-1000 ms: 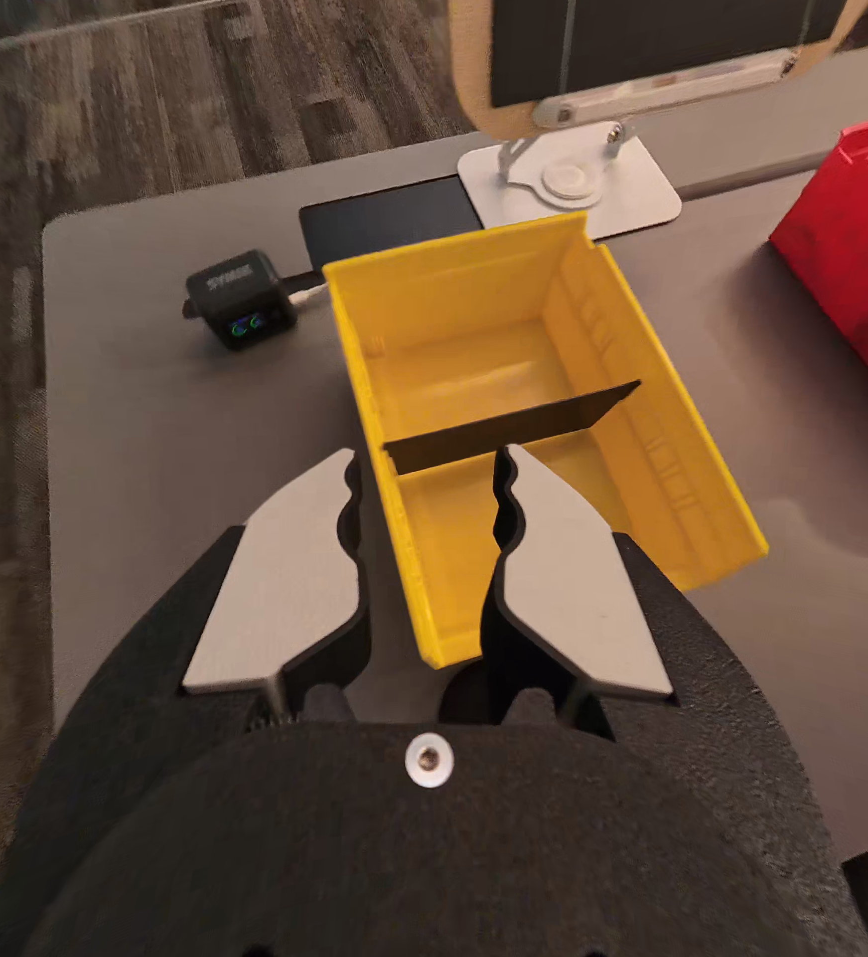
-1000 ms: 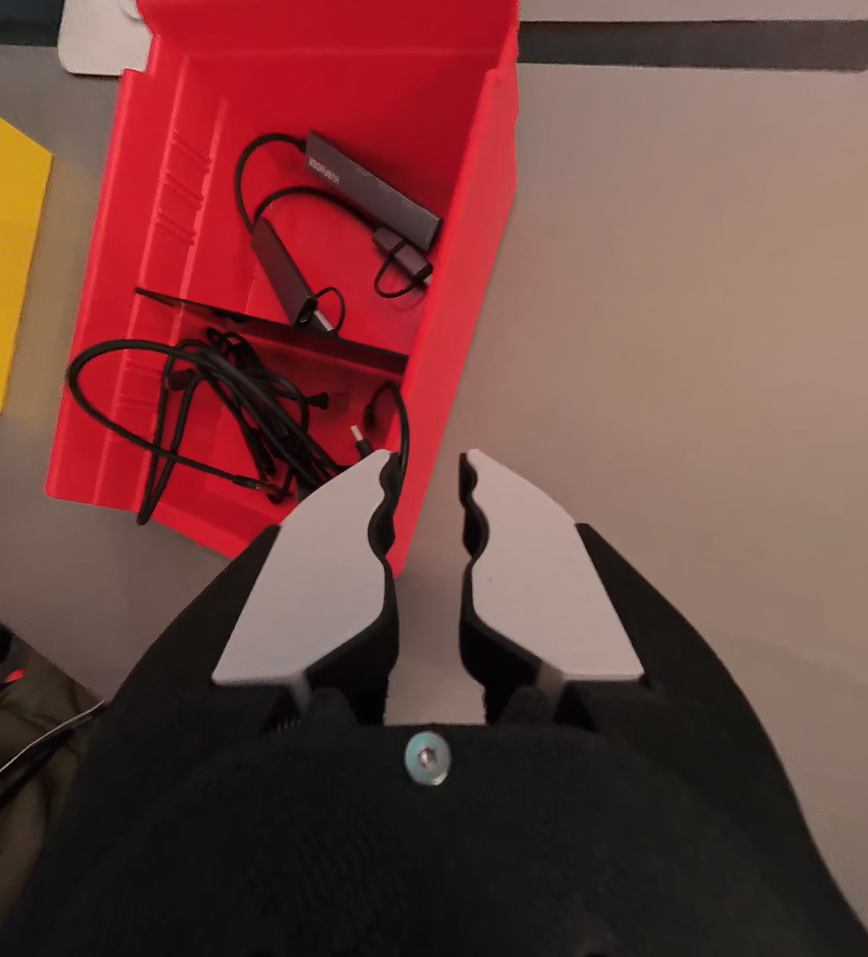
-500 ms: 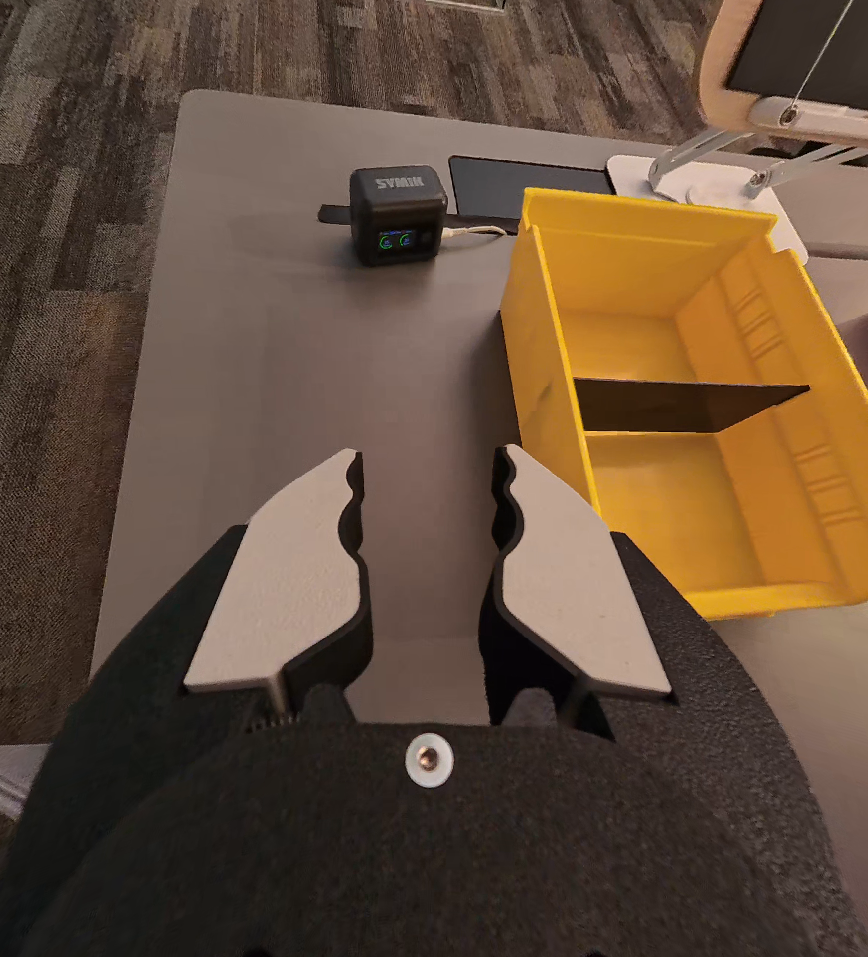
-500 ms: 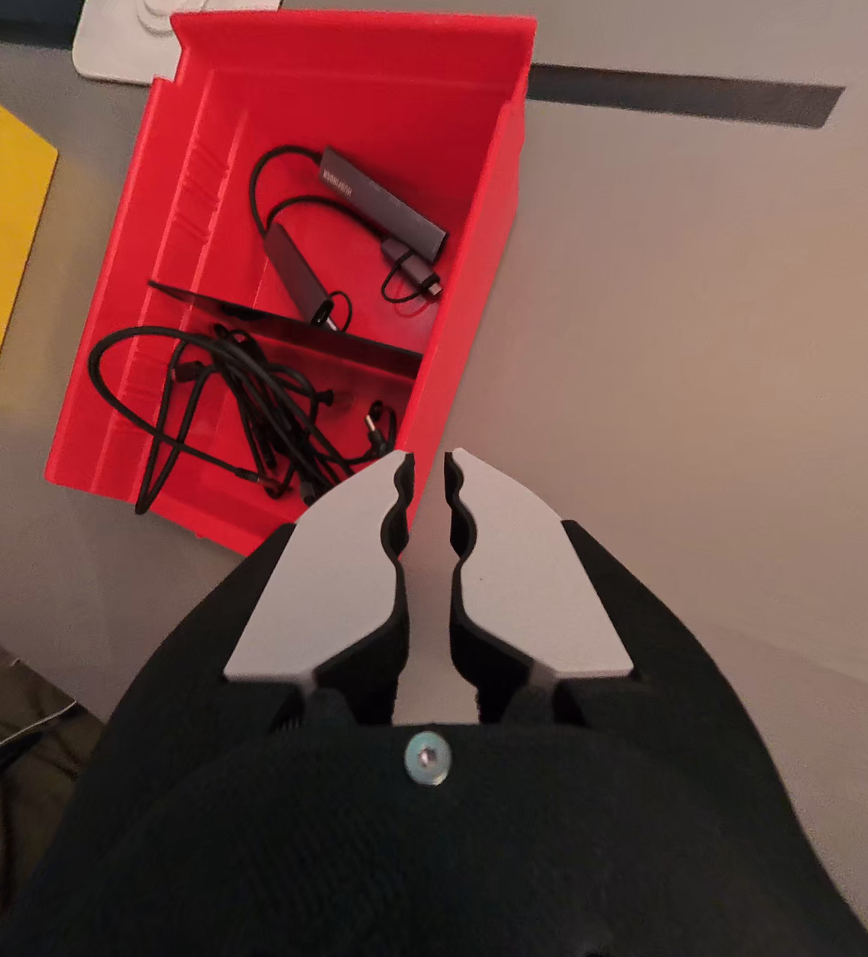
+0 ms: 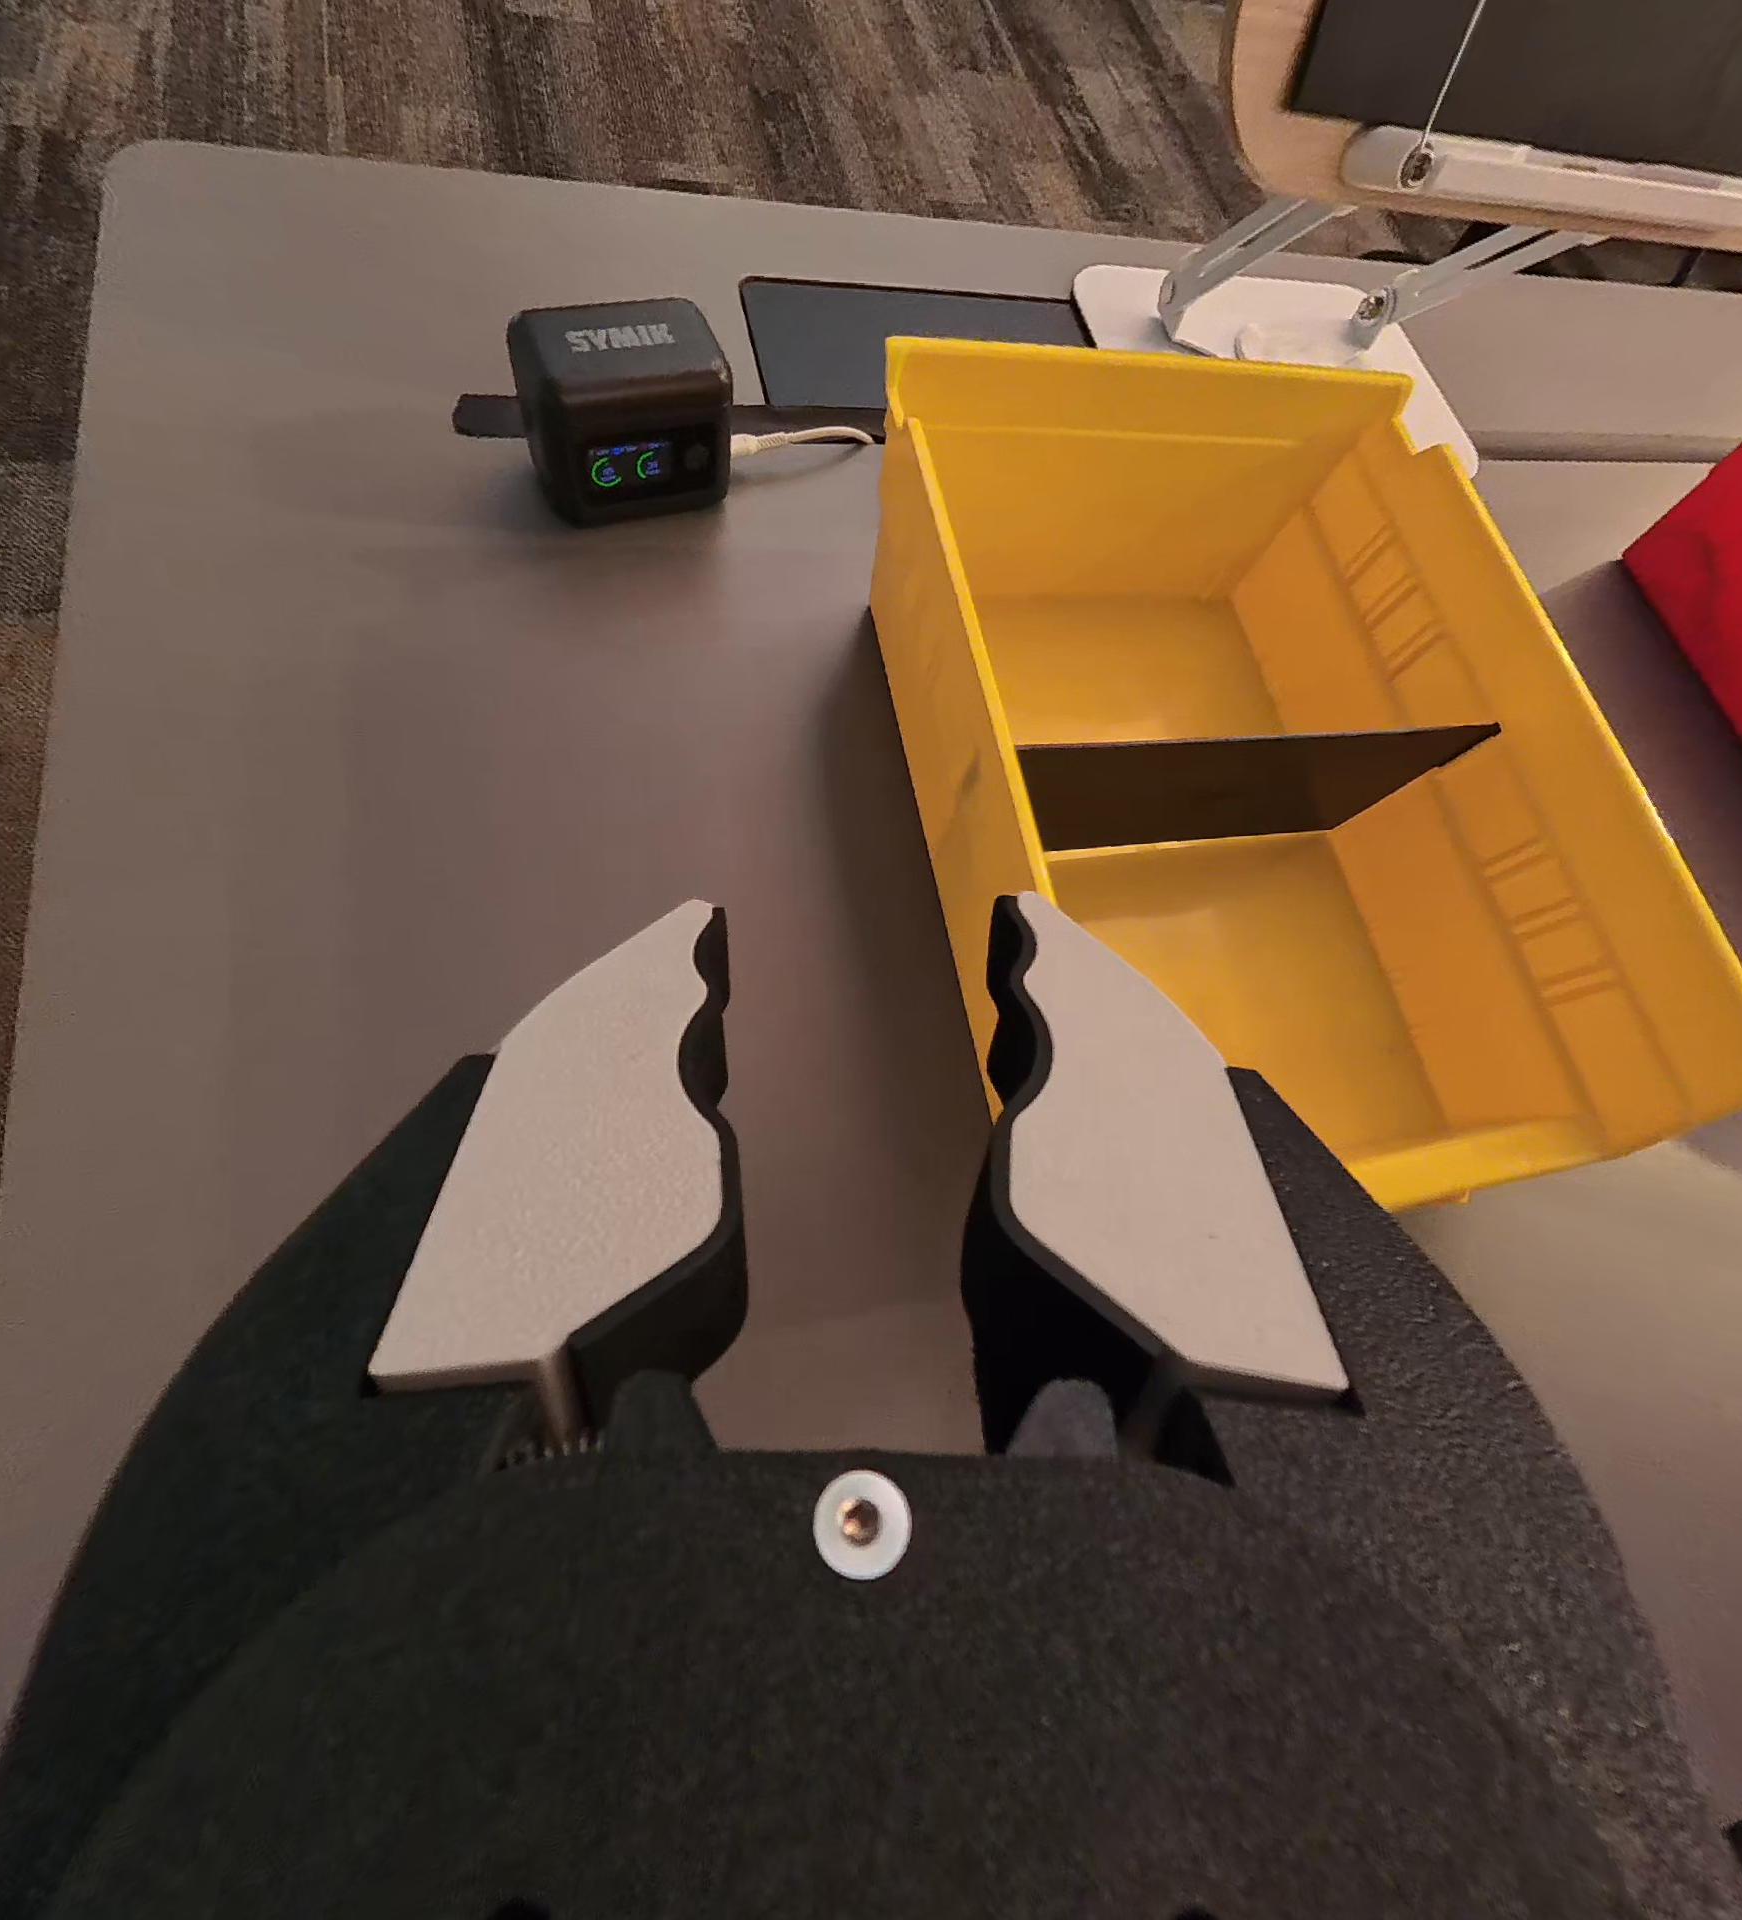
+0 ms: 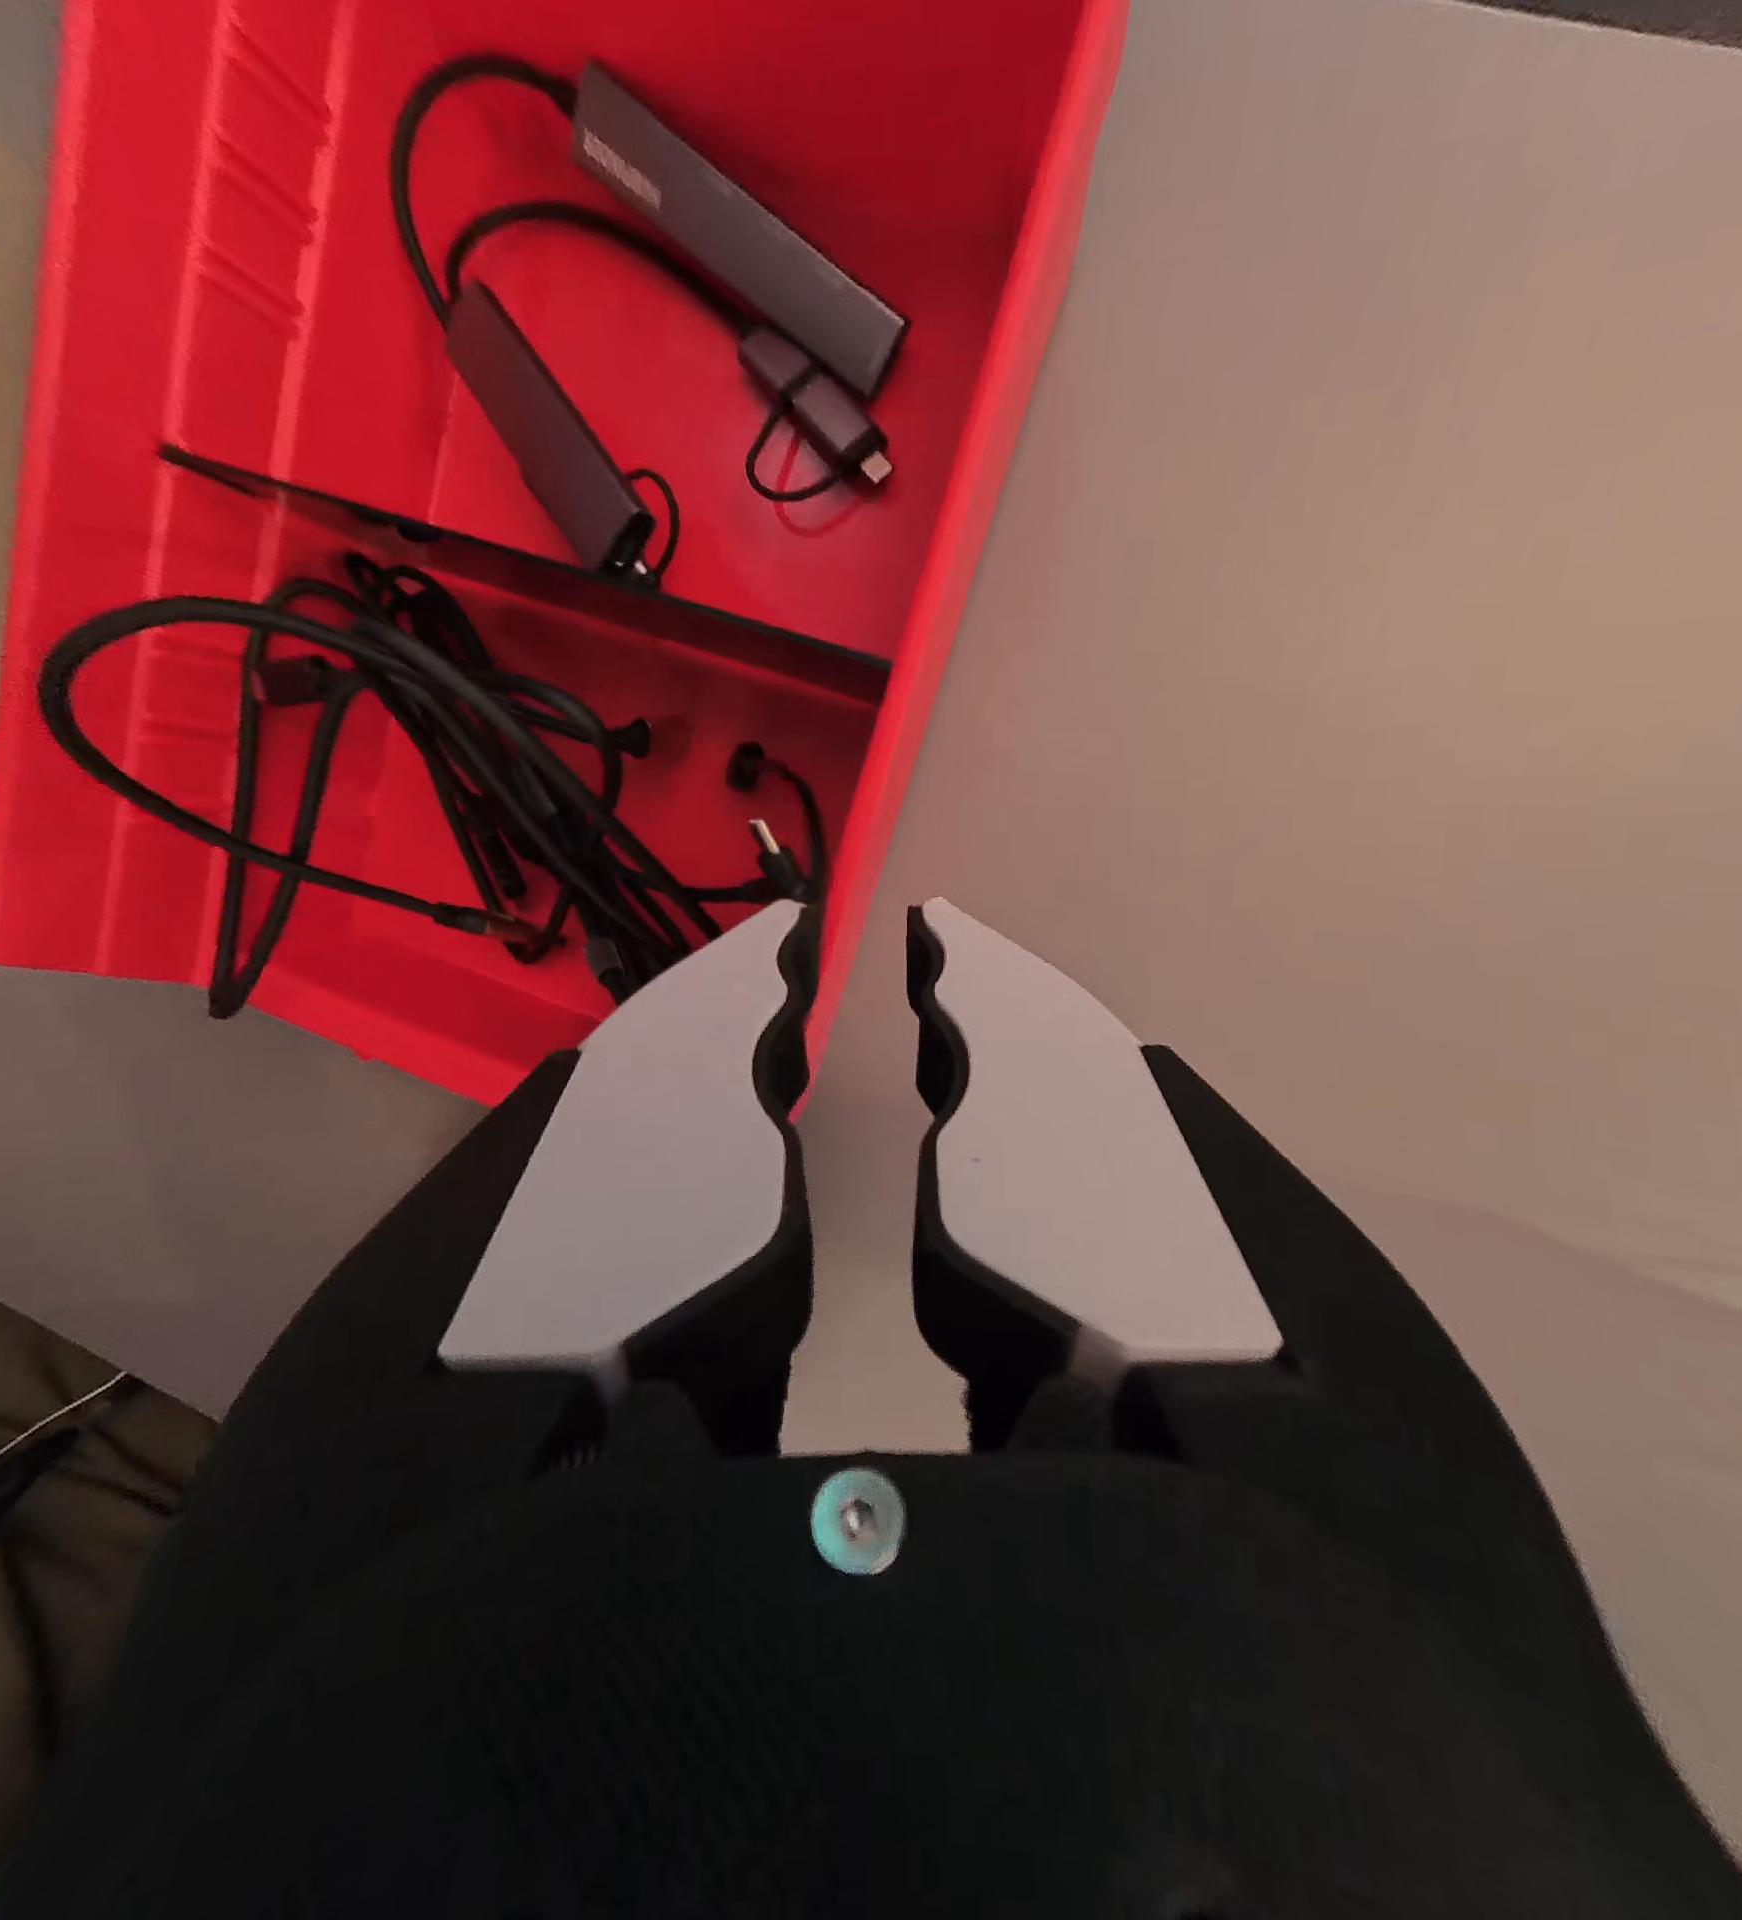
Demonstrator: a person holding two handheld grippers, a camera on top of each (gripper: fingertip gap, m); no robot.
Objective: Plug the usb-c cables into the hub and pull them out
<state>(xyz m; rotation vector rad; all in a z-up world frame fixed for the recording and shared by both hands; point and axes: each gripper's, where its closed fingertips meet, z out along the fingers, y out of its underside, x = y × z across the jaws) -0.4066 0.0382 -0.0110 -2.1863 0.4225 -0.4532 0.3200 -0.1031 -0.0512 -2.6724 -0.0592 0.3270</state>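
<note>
Over a grey table (image 5: 379,727), the left gripper (image 5: 854,914) hangs with its fingers spread wide and nothing between them. A yellow bin (image 5: 1469,935) with a black divider (image 5: 1241,790) sits just past its right fingertip; a small black cube device (image 5: 623,410) with a lit screen lies ahead to the left. The right gripper (image 6: 856,914) holds its fingers narrowly apart, gripping nothing, its left fingertip overlapping the near corner of a red bin (image 6: 1002,416). Tangled usb-c cables (image 6: 431,769) fill the compartment nearest that fingertip; 2 dark hubs (image 6: 732,223) lie in the compartment beyond.
</note>
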